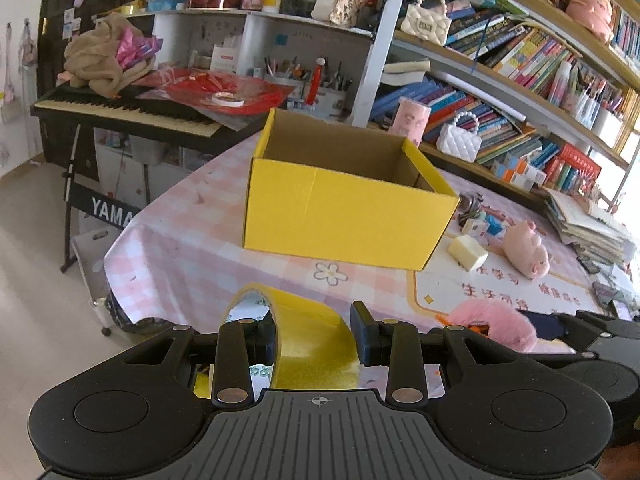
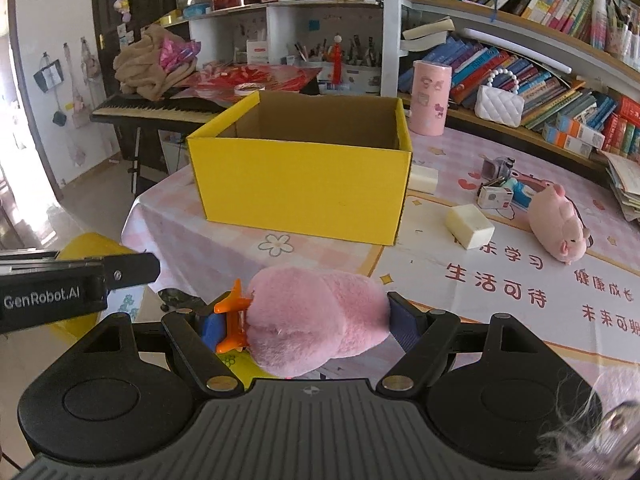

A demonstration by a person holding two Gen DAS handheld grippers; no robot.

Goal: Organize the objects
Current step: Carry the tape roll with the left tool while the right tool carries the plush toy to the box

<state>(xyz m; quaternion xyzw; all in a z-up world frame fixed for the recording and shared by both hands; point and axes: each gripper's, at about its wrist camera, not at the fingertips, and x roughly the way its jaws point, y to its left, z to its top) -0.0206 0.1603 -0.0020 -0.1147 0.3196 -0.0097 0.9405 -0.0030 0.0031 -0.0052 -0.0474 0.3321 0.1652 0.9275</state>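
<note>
In the left wrist view, the left hand-held gripper (image 1: 314, 334) has its two fingers closed onto a roll of yellow tape (image 1: 304, 340), one finger inside the roll's core and the other against its glittery outer face, the roll held on edge above the near rim of the bench (image 1: 192, 240) with its pink checked cloth. Ahead stands an open yellow cardboard box (image 1: 340, 212), its brown inside bare as far as can be seen. To the right of the box lie a cream block (image 1: 468, 253) and a pink pig plush (image 1: 526, 249), apart from one another, and a keyboard piano (image 1: 120, 110) stands beyond the bench's far left edge. In the right wrist view, the right hand-held gripper (image 2: 316, 316) is closed on a pink fluffy plush toy (image 2: 316, 316) with orange feet (image 2: 232, 304) pointing left, held just above the bench (image 2: 500, 280) in front of the yellow cardboard box (image 2: 300, 184). The left hand-held gripper (image 2: 80, 280) shows at the left edge with the roll of yellow tape (image 2: 88, 244) behind it. The cream block (image 2: 470, 221) and pink pig plush (image 2: 558, 225) lie right of the box, and a pink cylinder (image 2: 431, 98) stands behind its far right corner.
</note>
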